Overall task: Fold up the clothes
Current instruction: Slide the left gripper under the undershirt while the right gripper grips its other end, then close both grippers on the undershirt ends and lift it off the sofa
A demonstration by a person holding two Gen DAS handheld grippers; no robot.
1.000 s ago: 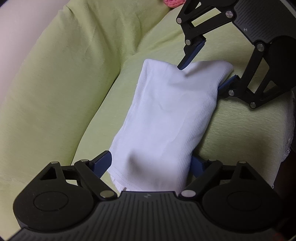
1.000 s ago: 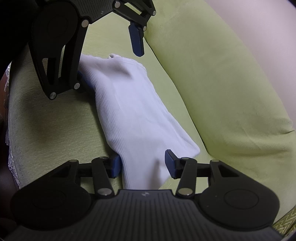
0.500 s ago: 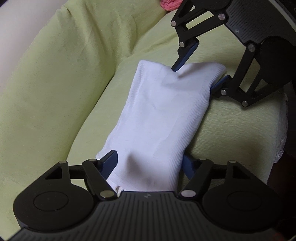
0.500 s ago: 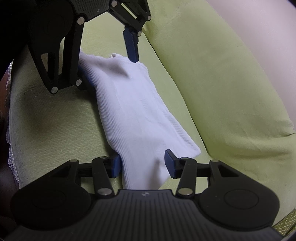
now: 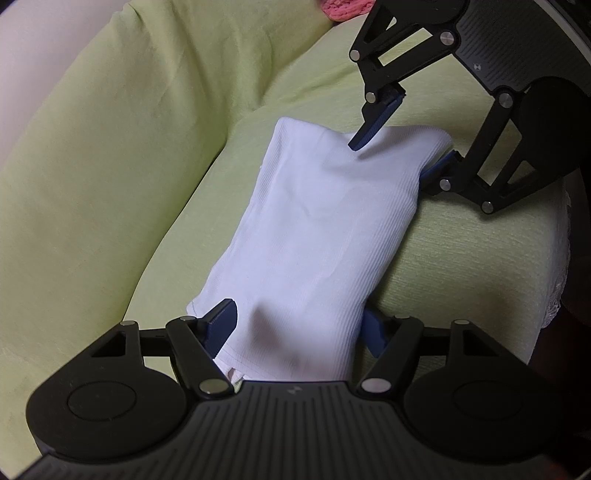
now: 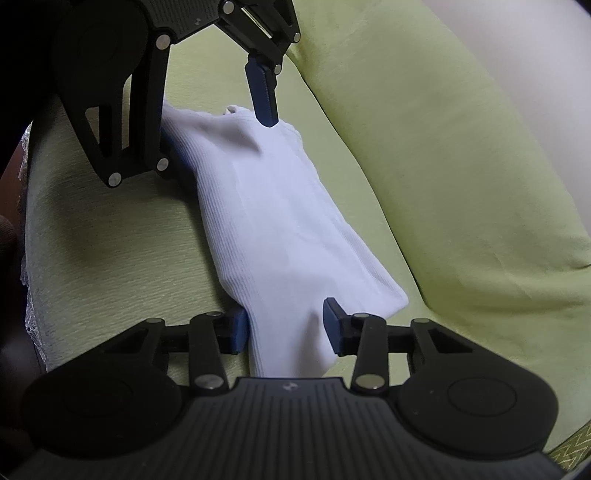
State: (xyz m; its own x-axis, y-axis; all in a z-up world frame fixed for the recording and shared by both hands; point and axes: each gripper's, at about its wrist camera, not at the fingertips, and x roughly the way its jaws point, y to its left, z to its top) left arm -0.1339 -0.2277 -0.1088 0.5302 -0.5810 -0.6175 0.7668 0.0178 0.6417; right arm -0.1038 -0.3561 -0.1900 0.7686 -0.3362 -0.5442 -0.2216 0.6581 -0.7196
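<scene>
A folded white ribbed garment [image 5: 317, 236] lies as a long bundle on the light green sofa seat [image 5: 461, 266]; it also shows in the right wrist view [image 6: 280, 221]. My left gripper [image 5: 299, 326] straddles its near end, jaws wide, one finger under the bundle's edge. My right gripper [image 6: 284, 325] straddles the opposite end, jaws partly closed with cloth between them. Each gripper shows at the far end in the other's view: the right [image 5: 397, 151], the left [image 6: 218, 129]. Neither visibly pinches the cloth.
The green sofa backrest [image 5: 110, 166] curves along one side of the garment. A pink knitted item [image 5: 343, 7] lies at the far end of the seat. A white lace trim [image 5: 557, 280] hangs at the seat's front edge.
The garment and both grippers have shifted slightly together along the seat. The left gripper's jaws have closed in a little around the near end. The right jaws look unchanged.
</scene>
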